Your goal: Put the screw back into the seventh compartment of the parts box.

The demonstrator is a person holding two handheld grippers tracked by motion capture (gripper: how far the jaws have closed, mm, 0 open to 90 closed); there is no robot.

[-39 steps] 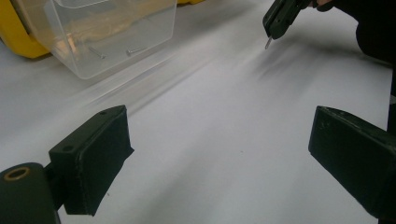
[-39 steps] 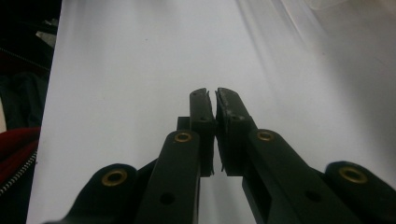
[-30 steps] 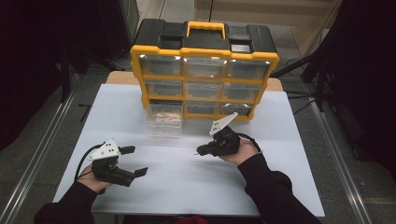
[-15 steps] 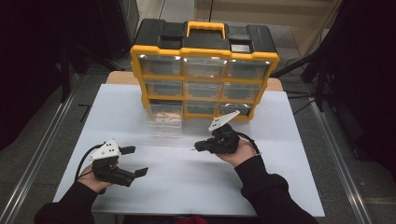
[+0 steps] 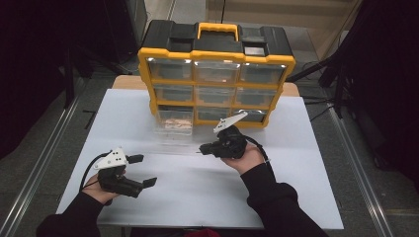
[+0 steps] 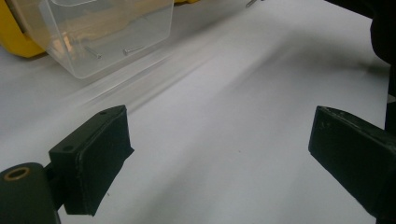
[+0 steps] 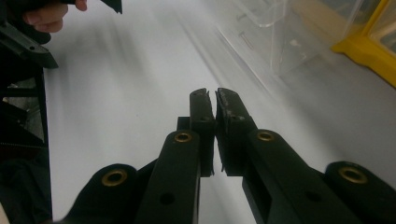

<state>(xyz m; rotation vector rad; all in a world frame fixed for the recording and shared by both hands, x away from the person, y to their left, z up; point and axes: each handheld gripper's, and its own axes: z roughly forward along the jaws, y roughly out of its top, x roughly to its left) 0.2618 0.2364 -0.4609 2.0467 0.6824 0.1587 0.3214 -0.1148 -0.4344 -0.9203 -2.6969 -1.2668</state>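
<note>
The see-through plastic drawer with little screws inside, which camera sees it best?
The left gripper view: the clear plastic drawer sits close, with two screws showing through its wall. The high view shows the drawer small, pulled out of the yellow organizer; the right gripper view shows it blurred.

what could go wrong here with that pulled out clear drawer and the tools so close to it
The clear drawer sticks out of the yellow organizer onto the table; a sweep of the right tool, which hovers close by, could knock it or pull it fully out. Its few small screws could then spill across the white table. The right tool looks shut, so it must open before gripping anything. The left tool is open, farther back.
</note>
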